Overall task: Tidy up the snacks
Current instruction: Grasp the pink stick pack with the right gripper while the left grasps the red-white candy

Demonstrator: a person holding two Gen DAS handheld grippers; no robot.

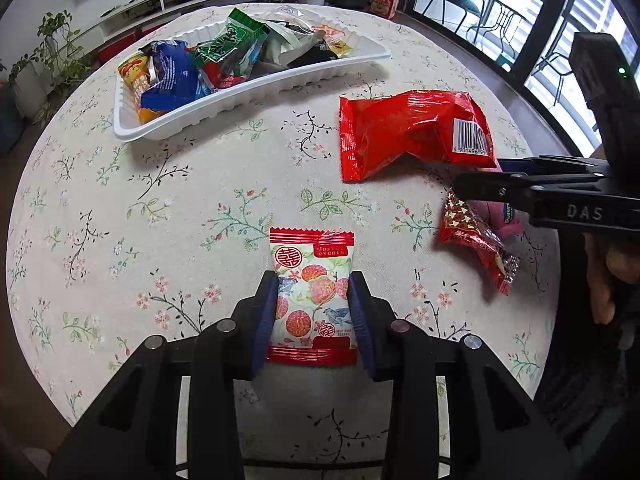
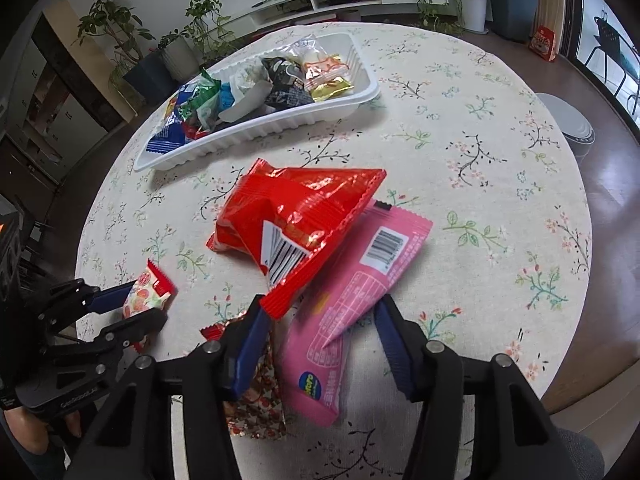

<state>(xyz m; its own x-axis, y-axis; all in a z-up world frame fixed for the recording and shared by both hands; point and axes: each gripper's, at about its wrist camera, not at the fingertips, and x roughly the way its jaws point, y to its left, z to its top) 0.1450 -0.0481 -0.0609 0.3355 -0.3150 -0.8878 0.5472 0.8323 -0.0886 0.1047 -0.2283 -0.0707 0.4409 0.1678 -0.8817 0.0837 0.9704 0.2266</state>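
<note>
My left gripper (image 1: 313, 288) is shut on a white lychee-print snack packet (image 1: 310, 280) with red ends, just over the tablecloth; the packet also shows in the right wrist view (image 2: 146, 292). My right gripper (image 2: 320, 312) is open, its fingers on either side of a pink snack packet (image 2: 352, 304) lying flat. A big red bag (image 2: 296, 216) overlaps the pink packet; it also shows in the left wrist view (image 1: 408, 132). A small red patterned packet (image 1: 476, 240) lies under the right gripper. A white tray (image 1: 240, 100) at the back holds several snacks.
The round table has a floral cloth (image 1: 200, 200). Its edge curves close on the right, with wood floor and a white round object (image 2: 568, 124) beyond. Potted plants (image 2: 120, 40) and a TV shelf stand behind the table.
</note>
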